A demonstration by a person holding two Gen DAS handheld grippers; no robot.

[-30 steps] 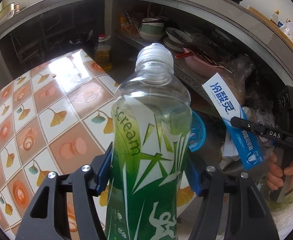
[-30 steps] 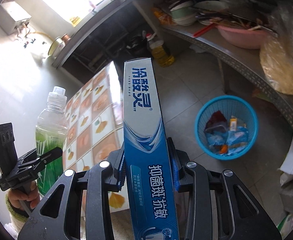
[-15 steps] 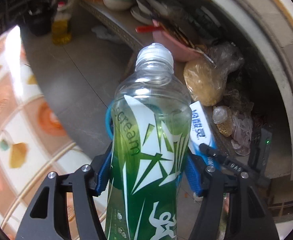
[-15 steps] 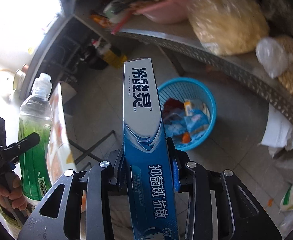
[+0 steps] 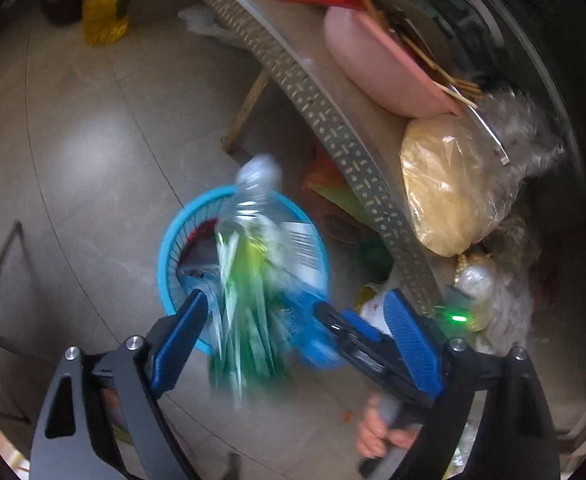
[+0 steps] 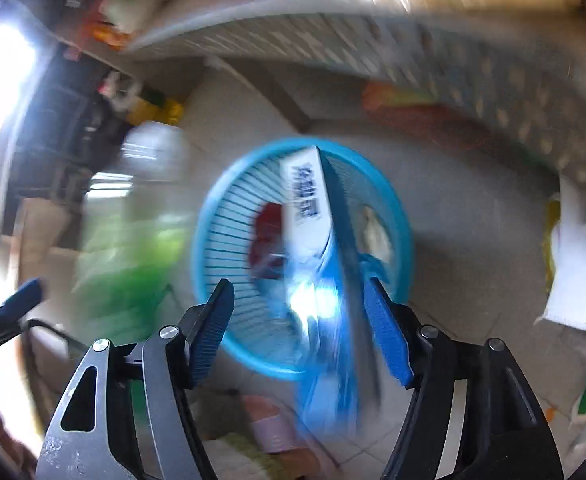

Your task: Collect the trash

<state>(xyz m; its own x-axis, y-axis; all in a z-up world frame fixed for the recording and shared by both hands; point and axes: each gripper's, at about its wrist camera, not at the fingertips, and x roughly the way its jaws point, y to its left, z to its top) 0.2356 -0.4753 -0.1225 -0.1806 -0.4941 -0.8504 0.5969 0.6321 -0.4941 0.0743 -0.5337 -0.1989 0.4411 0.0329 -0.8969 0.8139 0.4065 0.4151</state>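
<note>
Blurred by motion, a green-labelled plastic bottle [image 5: 249, 272] drops neck-first between the spread fingers of my left gripper [image 5: 297, 320], whose jaws are opening and no longer touch it. Right under it on the floor stands the blue mesh basket [image 5: 165, 248]. In the right wrist view the blue-and-white toothpaste box [image 6: 313, 208] slides loose out of my right gripper [image 6: 299, 320] into the same basket [image 6: 213, 240]; these jaws are opening too. The bottle [image 6: 129, 240] shows as a green smear on the left. A hand [image 5: 377, 432] holds the right gripper [image 5: 353, 344] beside my left one.
A perforated metal shelf [image 5: 333, 120] runs close past the basket, bearing a pink basin [image 5: 377, 68] and a bagged yellowish lump [image 5: 445, 188]. A yellow oil bottle [image 5: 105, 12] stands on the grey floor far back. White paper [image 6: 585, 264] lies at the right.
Both grippers swung down from the tiled table to above the blue basket. Both jaws opened, and the bottle and the toothpaste box slipped out of their grips.
</note>
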